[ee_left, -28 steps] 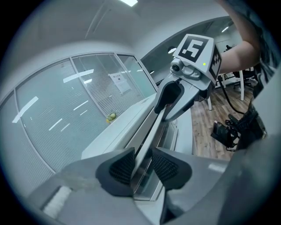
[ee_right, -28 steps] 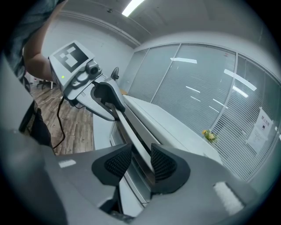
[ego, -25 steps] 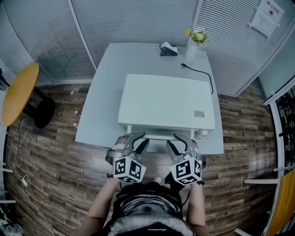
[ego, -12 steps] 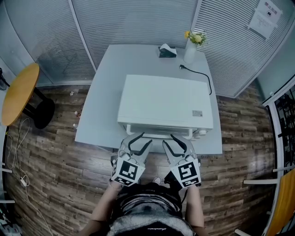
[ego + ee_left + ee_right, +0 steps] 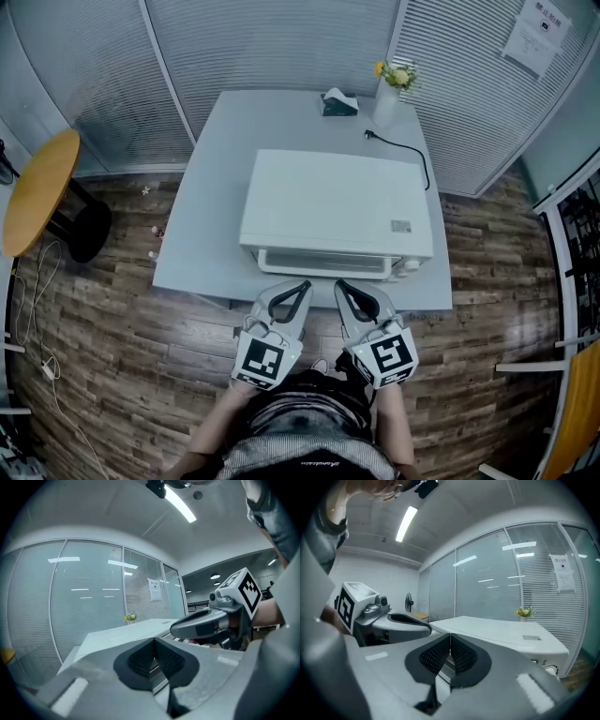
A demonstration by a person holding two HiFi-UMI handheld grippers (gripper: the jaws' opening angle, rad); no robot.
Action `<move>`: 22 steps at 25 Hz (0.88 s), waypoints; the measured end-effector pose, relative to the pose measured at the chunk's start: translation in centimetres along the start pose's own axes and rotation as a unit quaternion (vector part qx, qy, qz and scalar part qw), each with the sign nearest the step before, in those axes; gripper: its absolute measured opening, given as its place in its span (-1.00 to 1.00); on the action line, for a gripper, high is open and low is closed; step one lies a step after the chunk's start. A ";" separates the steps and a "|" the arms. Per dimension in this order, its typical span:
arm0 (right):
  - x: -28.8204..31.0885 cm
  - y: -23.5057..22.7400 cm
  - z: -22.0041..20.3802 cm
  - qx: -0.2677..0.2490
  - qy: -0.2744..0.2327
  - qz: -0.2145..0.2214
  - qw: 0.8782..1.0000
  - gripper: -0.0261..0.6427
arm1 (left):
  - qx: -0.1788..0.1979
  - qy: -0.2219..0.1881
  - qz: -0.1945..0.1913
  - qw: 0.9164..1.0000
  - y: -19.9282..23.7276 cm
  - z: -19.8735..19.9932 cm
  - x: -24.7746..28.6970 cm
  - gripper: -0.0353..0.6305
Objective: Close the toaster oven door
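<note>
toaster oven door looks shut, so left gripper and right gripper hang clenched, empty, at its six o'clock

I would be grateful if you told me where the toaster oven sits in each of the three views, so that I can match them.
Head view: the toaster oven is in the centre, on the white table.
Left gripper view: its white top lies across the middle, left of centre.
Right gripper view: it is right of centre.
Shared landmark: the vase of yellow flowers behind it.
</note>
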State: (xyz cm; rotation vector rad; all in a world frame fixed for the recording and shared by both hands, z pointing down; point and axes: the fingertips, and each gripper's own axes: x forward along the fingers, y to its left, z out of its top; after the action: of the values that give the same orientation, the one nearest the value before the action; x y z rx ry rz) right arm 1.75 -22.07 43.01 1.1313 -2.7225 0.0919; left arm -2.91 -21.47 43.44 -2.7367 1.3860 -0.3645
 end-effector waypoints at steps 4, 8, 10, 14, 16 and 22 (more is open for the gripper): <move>-0.5 0.2 1.9 -0.002 -0.024 0.001 1.000 -0.91 | -0.029 -0.030 0.017 0.999 0.0 1.8 -0.4 -0.88; -1.0 0.3 4.1 -0.002 -0.052 -0.005 0.999 -0.91 | -0.056 -0.062 0.025 0.996 0.4 4.0 -1.0 -0.88; -1.0 0.3 4.9 -0.001 -0.061 -0.004 0.998 -0.91 | -0.058 -0.069 0.027 0.996 0.6 4.8 -1.1 -0.88; -1.2 0.6 5.9 -0.002 -0.072 0.001 0.997 -0.91 | -0.063 -0.076 0.031 0.995 0.8 5.6 -1.3 -0.88; -1.3 0.9 6.2 -0.002 -0.077 0.004 0.997 -0.91 | -0.063 -0.078 0.033 0.994 0.8 5.8 -1.4 -0.88; -1.4 1.1 6.7 -0.004 -0.085 0.007 0.996 -0.91 | -0.057 -0.084 0.038 0.994 0.9 6.1 -1.3 -0.88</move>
State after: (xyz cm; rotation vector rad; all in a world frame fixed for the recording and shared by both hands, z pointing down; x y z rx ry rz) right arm 0.87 -21.18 36.17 1.1670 -2.8757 -0.0132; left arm -2.92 -21.32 37.20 -2.7171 1.5052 -0.0502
